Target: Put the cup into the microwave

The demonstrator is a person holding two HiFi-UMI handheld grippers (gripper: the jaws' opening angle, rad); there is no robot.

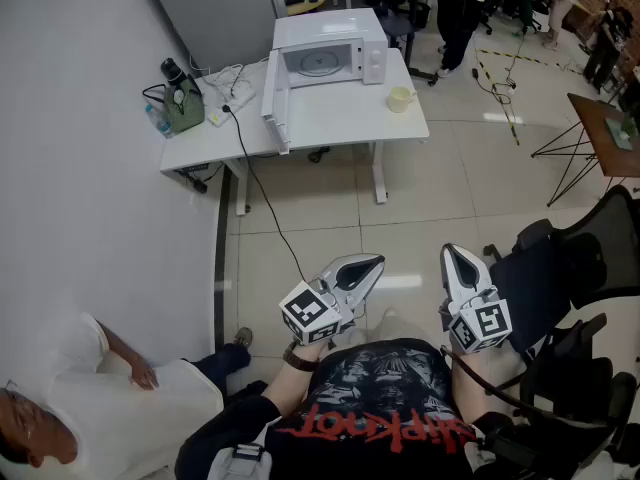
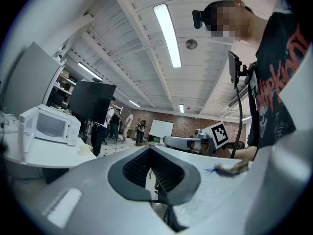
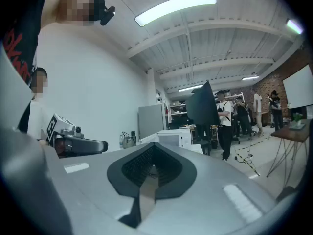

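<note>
A pale yellow cup point(image 1: 400, 99) stands on the right end of a white table point(image 1: 330, 118), far ahead across the floor. Just left of it is a white microwave point(image 1: 330, 56) with its door point(image 1: 275, 103) swung open. Both grippers are held close to my body, far from the table. My left gripper point(image 1: 376, 261) is shut and holds nothing, and my right gripper point(image 1: 450, 252) is shut and empty too. In the left gripper view the microwave point(image 2: 49, 126) and cup point(image 2: 85, 150) appear small at the left. The right gripper view shows the microwave point(image 3: 173, 137) straight beyond the jaws.
A person in white point(image 1: 100, 398) sits on the floor by the wall at the lower left. A black office chair point(image 1: 565, 268) stands close on my right. A black cable point(image 1: 265, 198) runs from the table across the floor. A green bag point(image 1: 183, 108) sits on the table's left end.
</note>
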